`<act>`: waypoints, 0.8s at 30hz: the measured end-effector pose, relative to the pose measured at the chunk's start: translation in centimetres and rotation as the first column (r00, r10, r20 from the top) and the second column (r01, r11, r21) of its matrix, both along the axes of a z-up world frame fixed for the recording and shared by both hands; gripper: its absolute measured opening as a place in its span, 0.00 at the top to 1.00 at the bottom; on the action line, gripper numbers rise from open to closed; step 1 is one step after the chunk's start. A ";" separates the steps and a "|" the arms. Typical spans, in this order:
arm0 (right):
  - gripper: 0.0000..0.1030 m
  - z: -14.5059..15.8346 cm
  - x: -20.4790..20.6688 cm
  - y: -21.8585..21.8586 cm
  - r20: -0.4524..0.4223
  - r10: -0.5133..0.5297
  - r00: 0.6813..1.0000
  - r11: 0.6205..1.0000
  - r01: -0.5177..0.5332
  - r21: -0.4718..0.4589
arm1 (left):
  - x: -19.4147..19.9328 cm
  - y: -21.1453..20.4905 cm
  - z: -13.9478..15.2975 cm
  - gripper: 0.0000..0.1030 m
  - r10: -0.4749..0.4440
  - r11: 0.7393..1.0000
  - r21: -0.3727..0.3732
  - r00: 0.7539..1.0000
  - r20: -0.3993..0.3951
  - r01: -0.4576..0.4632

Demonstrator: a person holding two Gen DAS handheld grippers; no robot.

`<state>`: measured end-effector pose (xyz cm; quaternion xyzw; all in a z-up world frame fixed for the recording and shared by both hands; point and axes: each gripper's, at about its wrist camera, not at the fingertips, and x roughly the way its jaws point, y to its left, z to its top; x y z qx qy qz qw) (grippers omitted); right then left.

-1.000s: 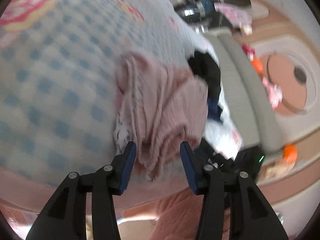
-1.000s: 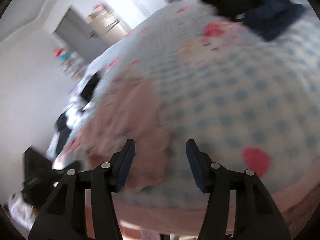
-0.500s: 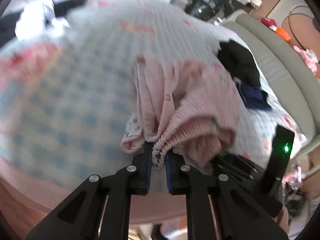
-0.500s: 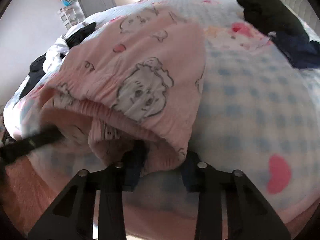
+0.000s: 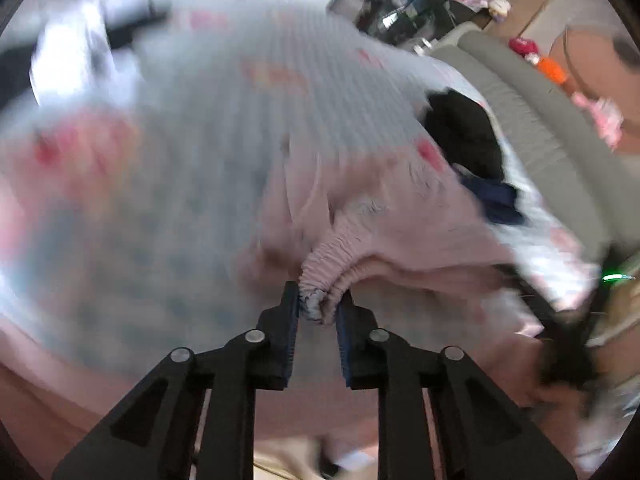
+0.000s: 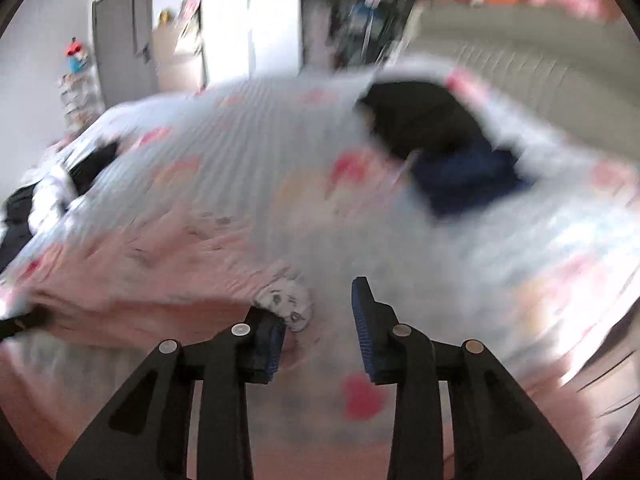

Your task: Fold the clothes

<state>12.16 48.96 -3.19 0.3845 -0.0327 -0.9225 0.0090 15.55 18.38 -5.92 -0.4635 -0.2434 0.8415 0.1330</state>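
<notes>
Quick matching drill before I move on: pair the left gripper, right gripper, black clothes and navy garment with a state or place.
Things:
1. left gripper
2. right gripper
3. black clothes
4. navy garment

States or places:
A. lying just in front of the black pile
B. jaws apart, nothing between them
C. near the grey headboard
D. clamped on the pink garment's gathered waistband

Pairs: 1-D, 2-B, 3-C, 4-A
</notes>
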 end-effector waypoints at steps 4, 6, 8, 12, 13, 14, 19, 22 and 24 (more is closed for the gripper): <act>0.62 -3.0 -0.5 0.6 0.112 0.045 0.993 0.987 -0.027 -0.159 | 1.0 -1.4 -0.5 0.60 -0.023 0.994 0.105 1.000 -0.017 0.025; 0.61 -3.6 -0.8 0.9 0.128 0.048 0.991 0.981 -0.023 -0.192 | 0.8 -2.3 -0.5 0.57 -0.003 0.989 0.149 1.000 -0.021 0.006; 0.55 -4.2 -1.2 1.1 0.143 0.051 0.988 0.974 -0.018 -0.225 | 0.7 -3.1 -0.6 0.56 0.018 0.981 0.193 1.000 -0.025 -0.013; 0.53 -5.4 -1.8 1.6 0.173 0.060 0.983 0.957 -0.007 -0.289 | 0.4 -3.6 -1.5 0.56 0.053 0.988 0.147 0.999 0.011 -0.054; 0.55 -5.6 -2.0 1.7 0.178 0.056 0.982 0.958 -0.002 -0.287 | 0.3 -3.3 -1.8 0.58 0.042 0.993 0.114 0.999 0.024 -0.044; 0.57 -5.5 -2.1 1.7 0.174 0.032 0.984 0.973 0.010 -0.232 | 0.3 -2.9 -2.2 0.58 0.028 0.995 0.092 0.999 0.034 -0.031; 0.57 -5.2 -2.3 1.2 0.146 -0.055 0.988 0.998 0.057 -0.004 | -0.3 -1.7 -2.9 0.59 0.046 0.997 -0.058 0.997 0.060 -0.043; 0.56 -4.5 -2.3 1.2 0.081 -0.124 0.989 0.981 0.110 0.159 | -0.3 -1.9 -1.6 0.59 0.117 0.983 -0.141 0.993 0.002 -0.115; 0.56 -4.0 -1.8 1.8 0.073 -0.091 0.993 0.991 0.083 0.103 | -0.1 -2.1 -0.8 0.61 0.136 0.979 -0.147 0.990 -0.043 -0.141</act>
